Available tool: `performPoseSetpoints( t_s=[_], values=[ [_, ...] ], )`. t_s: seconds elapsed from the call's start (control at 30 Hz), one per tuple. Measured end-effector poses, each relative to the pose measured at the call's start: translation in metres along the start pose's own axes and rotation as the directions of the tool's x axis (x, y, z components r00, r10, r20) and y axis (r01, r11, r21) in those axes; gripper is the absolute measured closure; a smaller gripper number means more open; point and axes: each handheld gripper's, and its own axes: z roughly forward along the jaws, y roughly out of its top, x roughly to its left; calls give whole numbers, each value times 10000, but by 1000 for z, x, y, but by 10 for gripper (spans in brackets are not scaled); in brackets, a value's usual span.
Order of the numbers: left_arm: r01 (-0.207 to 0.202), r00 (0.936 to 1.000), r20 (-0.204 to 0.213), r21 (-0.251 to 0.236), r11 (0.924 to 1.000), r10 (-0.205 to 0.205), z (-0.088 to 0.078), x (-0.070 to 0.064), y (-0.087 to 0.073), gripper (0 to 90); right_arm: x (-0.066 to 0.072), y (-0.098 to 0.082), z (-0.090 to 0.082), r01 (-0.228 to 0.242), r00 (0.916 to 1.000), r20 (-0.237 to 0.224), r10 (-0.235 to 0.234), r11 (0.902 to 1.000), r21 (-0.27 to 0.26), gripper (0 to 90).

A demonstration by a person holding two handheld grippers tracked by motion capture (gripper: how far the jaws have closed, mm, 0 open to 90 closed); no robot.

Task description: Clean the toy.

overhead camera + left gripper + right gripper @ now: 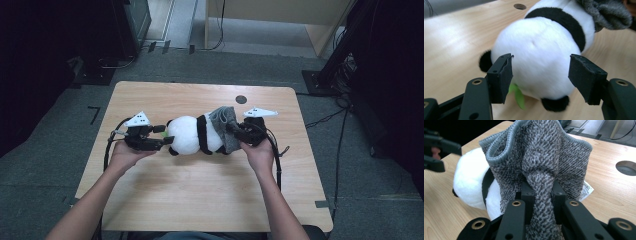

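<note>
The left gripper (pixel 161 136) is held just off the rounded white end of the panda plush (pixel 192 135), its jaws standing apart with nothing between them; in the left gripper view the pads (pixel 500 77) frame the plush's body without pressing on it. The right gripper (pixel 234 131) has its jaws closed tight on a fold of the grey knitted sock (pixel 536 157), which bunches up between them and flares open above, its ribbed rim curling over the plush's far end.

The plush lies on its side about the middle of the desk (pixel 200 200), lengthwise between the two grippers, with a black band around its body and a small green leaf (pixel 518 94) showing under it. A white label (pixel 587 190) pokes out beneath the sock on the right gripper's side.

The wide strip of desk toward the near edge is bare wood, broken only by the person's forearms. Toward the far edge there is open wood too, with a round cable hole (pixel 241 99) near the far right corner. Both side edges lie well apart from the grippers.
</note>
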Motion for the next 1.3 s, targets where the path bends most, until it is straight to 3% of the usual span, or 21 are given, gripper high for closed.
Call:
performPoseSetpoints(
  t_s=[0.13,0.27,0.37,0.43,0.5,0.6,0.77,0.87,1.07,1.3],
  values=[
    [130,9991,396,176,9998,-137,7,12,11,349,0,1,1,93,10000,-3,-93,9999,98,791],
    [305,9981,527,496,9983,-331,16,22,16,324,-1,2,1,116,9999,-56,-115,9997,205,790],
    [270,9972,697,172,9995,-281,21,28,15,305,-2,3,2,144,9998,-100,-141,9995,264,788],
    [282,9955,894,266,9992,-305,27,30,11,286,-3,4,3,104,9998,-176,-98,9994,337,788],
    [161,9950,975,621,9979,-221,36,30,6,242,-3,4,3,138,9996,-256,-128,9992,382,787],
    [312,9931,1105,633,9975,-381,40,32,4,170,-3,3,5,199,9995,-272,-185,9985,514,787],
    [-239,9943,1053,483,9985,187,48,33,-3,31,-4,2,7,115,9990,-432,-90,9982,589,786],
    [-143,9865,1636,572,9983,47,54,36,-8,21,-4,2,9,156,9987,-488,-126,9979,623,787],
    [-233,9781,2082,797,9965,62,60,33,-12,0,-4,1,10,148,9981,-608,-109,9979,635,788],
    [-170,9782,2077,981,9950,-38,65,32,-14,0,-5,0,13,165,9980,-621,-129,9981,586,789]
  ],
)
